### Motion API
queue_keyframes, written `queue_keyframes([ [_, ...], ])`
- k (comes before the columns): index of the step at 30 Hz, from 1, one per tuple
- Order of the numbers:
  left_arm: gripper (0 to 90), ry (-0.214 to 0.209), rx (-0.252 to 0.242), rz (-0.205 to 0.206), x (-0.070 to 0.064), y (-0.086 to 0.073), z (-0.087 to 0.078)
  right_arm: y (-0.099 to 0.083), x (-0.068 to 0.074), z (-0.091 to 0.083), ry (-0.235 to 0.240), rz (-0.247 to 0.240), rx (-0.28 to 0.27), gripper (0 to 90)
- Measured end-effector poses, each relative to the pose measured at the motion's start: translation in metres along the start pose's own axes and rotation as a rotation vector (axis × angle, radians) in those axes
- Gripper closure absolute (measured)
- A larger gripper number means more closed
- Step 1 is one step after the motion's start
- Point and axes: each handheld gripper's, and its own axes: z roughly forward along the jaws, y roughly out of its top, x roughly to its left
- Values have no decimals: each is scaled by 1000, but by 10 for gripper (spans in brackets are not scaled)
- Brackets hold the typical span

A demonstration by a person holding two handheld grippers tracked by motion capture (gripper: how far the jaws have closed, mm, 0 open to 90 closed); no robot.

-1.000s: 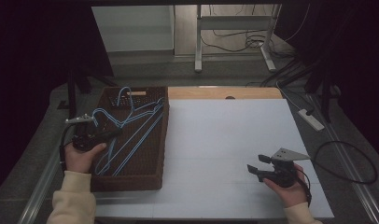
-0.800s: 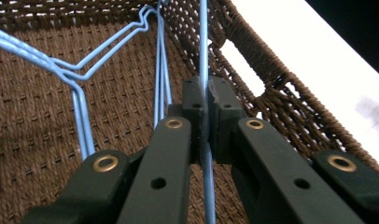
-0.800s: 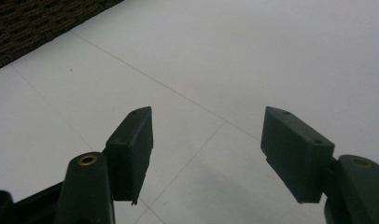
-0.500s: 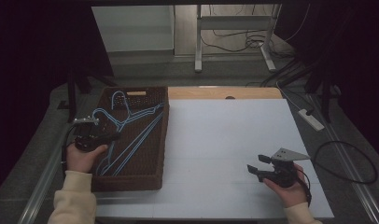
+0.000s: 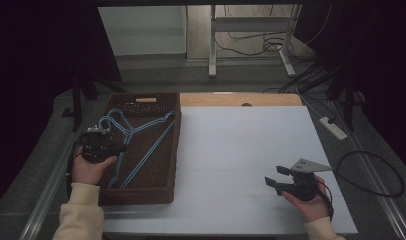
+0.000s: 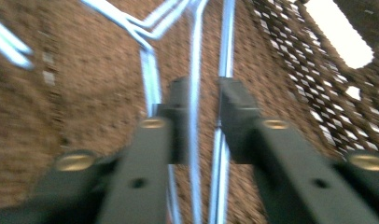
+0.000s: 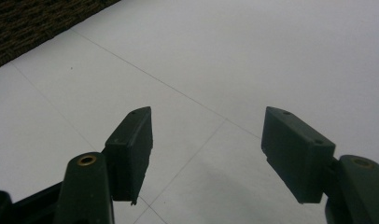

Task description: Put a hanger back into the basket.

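Lifting item: pale blue wire hangers (image 5: 141,142), lying in the brown woven basket (image 5: 163,190) at table's left; left gripper (image 6: 204,100), jaws narrowed around one wire, should clamp squarely and raise straight to avoid snagging neighbours; right gripper (image 7: 206,140) idle, jaws spread, near right.

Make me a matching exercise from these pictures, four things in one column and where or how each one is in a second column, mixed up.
Column one:
1. left tool
2. right tool
3. blue hangers
4. wicker basket

Column two:
A. lying inside the basket
B. jaws wide apart over the bare white table
C. standing at the left edge of the white table
D. jaws narrowed around a blue hanger wire, with a small gap showing

Pairs: 1-D, 2-B, 3-A, 4-C
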Motion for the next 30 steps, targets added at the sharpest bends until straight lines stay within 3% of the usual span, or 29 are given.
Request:
queue_keyframes([
  [2,592,3,-29,15,-1,1,-5,0,0,0,-1,-1,0,349],
  [4,537,-23,-62,22,-2,1,-10,0,0,0,0,0,1,347],
  [15,428,-153,-206,112,-23,-2,-35,3,1,5,13,-2,1,345],
  [30,388,-234,-263,220,-56,-16,-50,3,1,4,19,-9,1,344],
])
